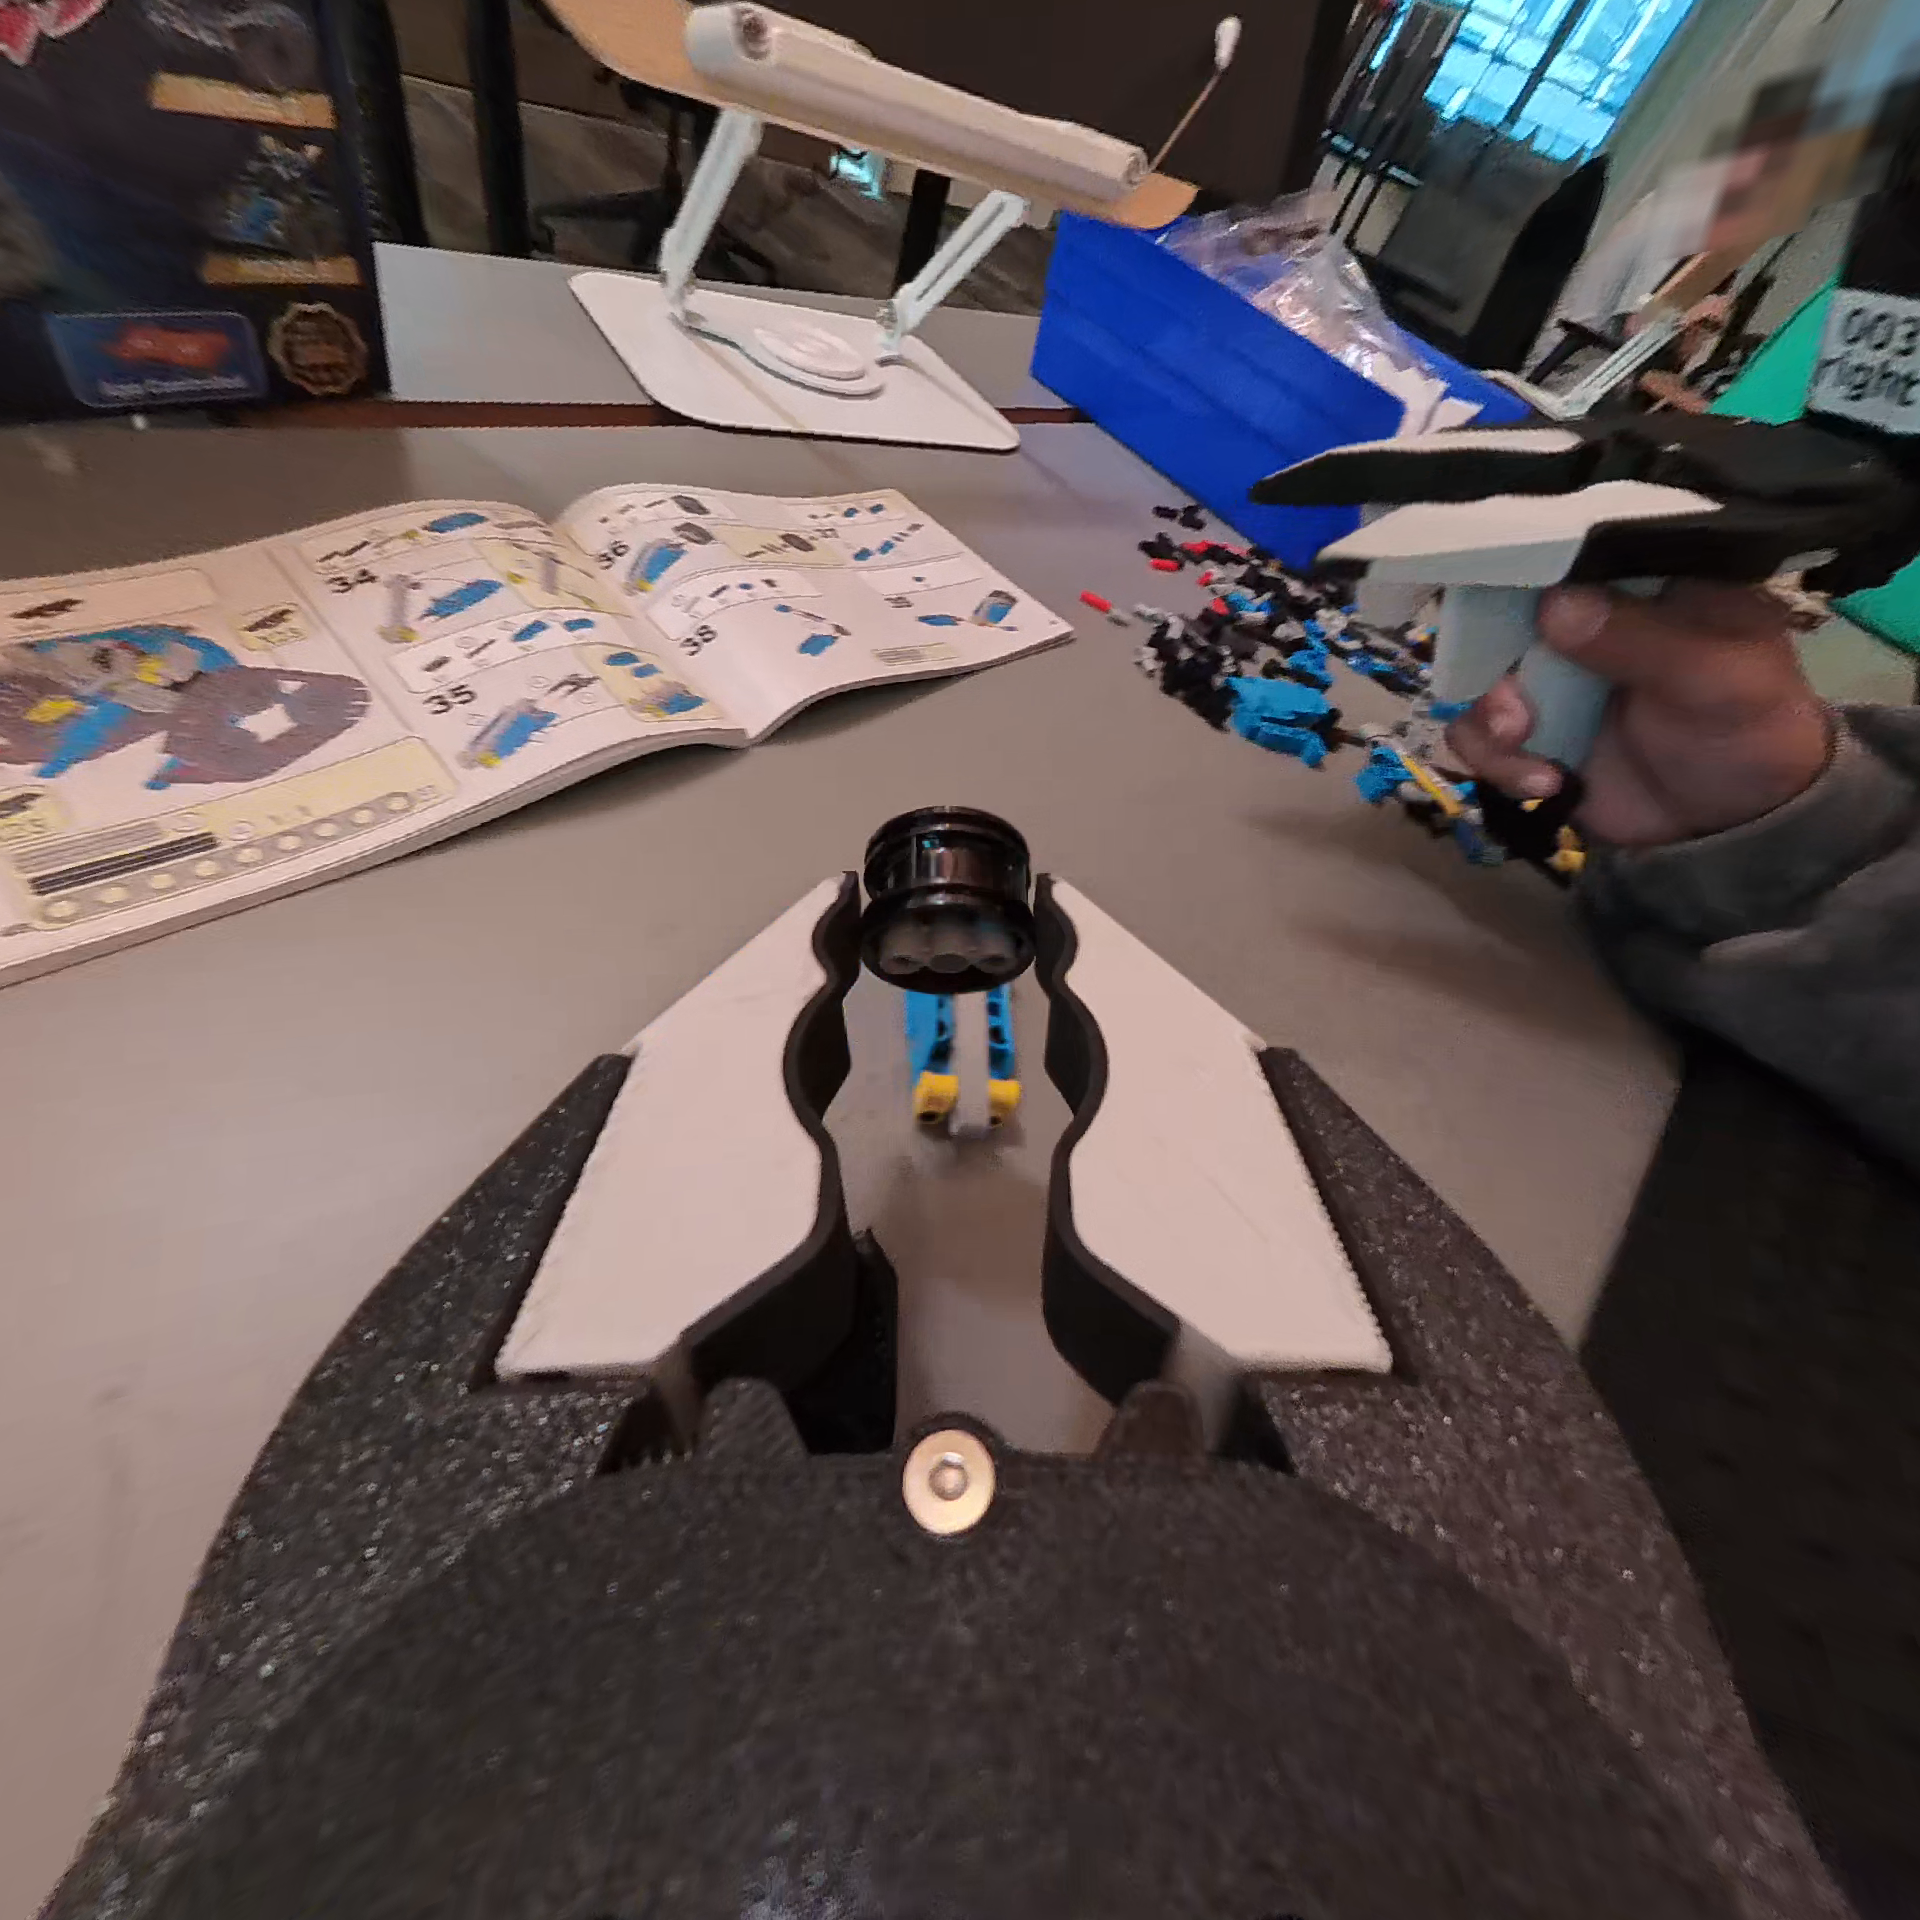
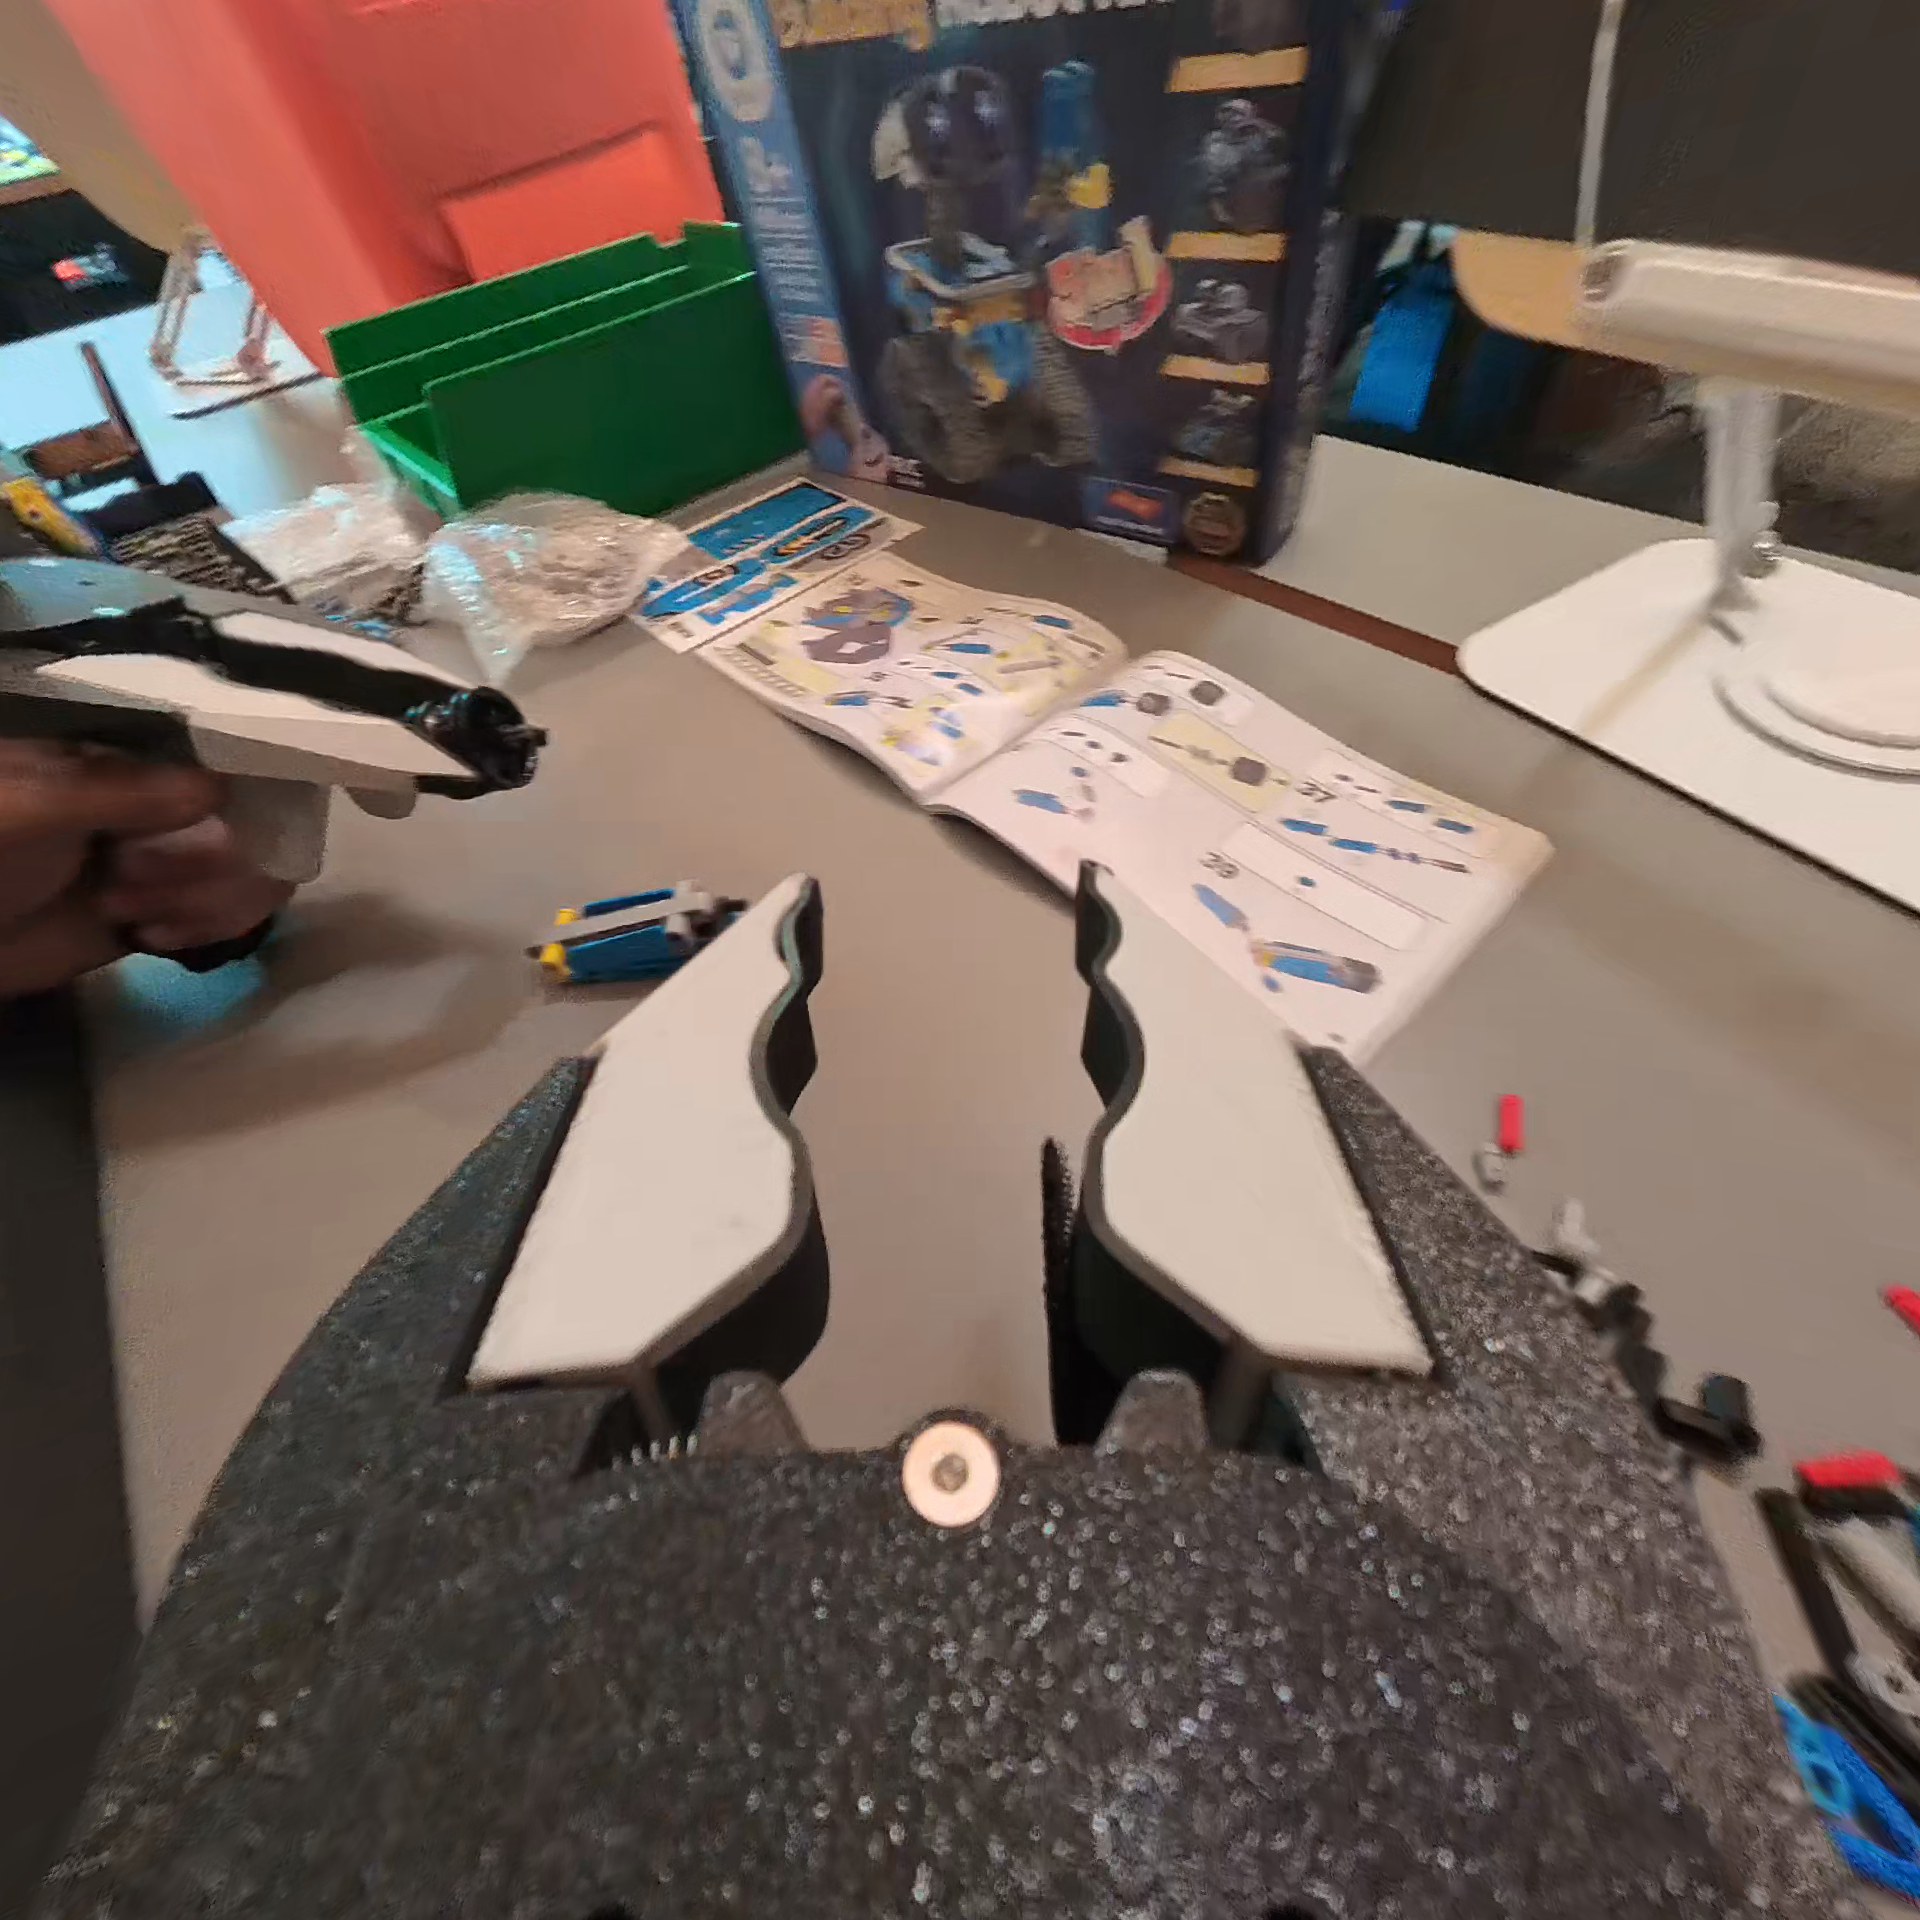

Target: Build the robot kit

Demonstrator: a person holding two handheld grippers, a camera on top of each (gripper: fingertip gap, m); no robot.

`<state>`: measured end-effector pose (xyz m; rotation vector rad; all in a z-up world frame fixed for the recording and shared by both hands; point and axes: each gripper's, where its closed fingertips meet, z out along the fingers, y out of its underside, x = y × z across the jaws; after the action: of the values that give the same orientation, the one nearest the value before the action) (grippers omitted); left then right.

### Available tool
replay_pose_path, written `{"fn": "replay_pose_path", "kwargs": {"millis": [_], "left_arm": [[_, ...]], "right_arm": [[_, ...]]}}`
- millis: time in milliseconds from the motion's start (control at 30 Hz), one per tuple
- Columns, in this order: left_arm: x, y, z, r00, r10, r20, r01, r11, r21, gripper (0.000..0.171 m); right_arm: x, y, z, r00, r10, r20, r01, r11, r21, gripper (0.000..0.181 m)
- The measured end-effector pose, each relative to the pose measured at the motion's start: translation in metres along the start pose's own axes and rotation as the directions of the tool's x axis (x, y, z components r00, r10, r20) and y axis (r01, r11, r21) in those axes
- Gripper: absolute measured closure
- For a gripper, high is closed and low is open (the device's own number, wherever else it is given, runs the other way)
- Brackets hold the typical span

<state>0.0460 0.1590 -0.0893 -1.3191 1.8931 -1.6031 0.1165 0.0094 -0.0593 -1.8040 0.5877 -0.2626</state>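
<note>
My left claw point(image 1: 945, 914) is clamped on a black wheel hub point(image 1: 945, 899), held just above the counter point(image 1: 312, 1143) over a small blue-and-yellow assembly point(image 1: 961, 1049) that lies loose beneath it, not joined. My right claw point(image 2: 945, 914) hangs apart and empty, level over bare counter near the open booklet point(image 2: 1143, 790), with loose parts point(image 1: 1247, 644) heaped to my right.
</note>
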Motion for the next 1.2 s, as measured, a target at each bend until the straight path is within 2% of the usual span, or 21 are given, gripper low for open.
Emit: {"fn": "replay_pose_path", "kwargs": {"millis": [167, 267, 367, 500, 800, 1200], "left_arm": [[-0.035, 0.003, -0.002, 0.994, 0.044, 0.096, -0.039, 0.998, -0.047, 0.139], [-0.042, 0.005, 0.0, 0.991, 0.078, 0.105, -0.07, 0.995, -0.072, 0.139], [-0.04, 0.007, 0.003, 0.992, 0.083, 0.095, -0.074, 0.994, -0.085, 0.139], [-0.037, 0.008, 0.005, 0.993, 0.068, 0.098, -0.06, 0.994, -0.088, 0.139], [-0.039, 0.017, 0.008, 0.997, -0.024, 0.068, 0.032, 0.991, -0.128, 0.139], [-0.037, 0.023, 0.011, 0.998, -0.002, 0.058, 0.011, 0.986, -0.166, 0.139]], "right_arm": [[0.023, 0.008, -0.003, 0.997, -0.019, -0.071, 0.017, 0.999, -0.039, 0.135], [0.028, 0.016, 0.001, 0.997, -0.019, -0.078, 0.013, 0.998, -0.066, 0.136], [0.034, 0.023, 0.004, 0.996, -0.027, -0.082, 0.02, 0.996, -0.085, 0.139], [0.04, 0.019, 0.003, 0.995, -0.051, -0.09, 0.047, 0.998, -0.046, 0.142], [0.052, 0.028, 0.006, 0.996, 0.011, -0.087, -0.016, 0.999, -0.05, 0.143], [0.046, 0.028, 0.006, 0.998, 0.019, -0.063, -0.024, 0.997, -0.067, 0.145]]}}
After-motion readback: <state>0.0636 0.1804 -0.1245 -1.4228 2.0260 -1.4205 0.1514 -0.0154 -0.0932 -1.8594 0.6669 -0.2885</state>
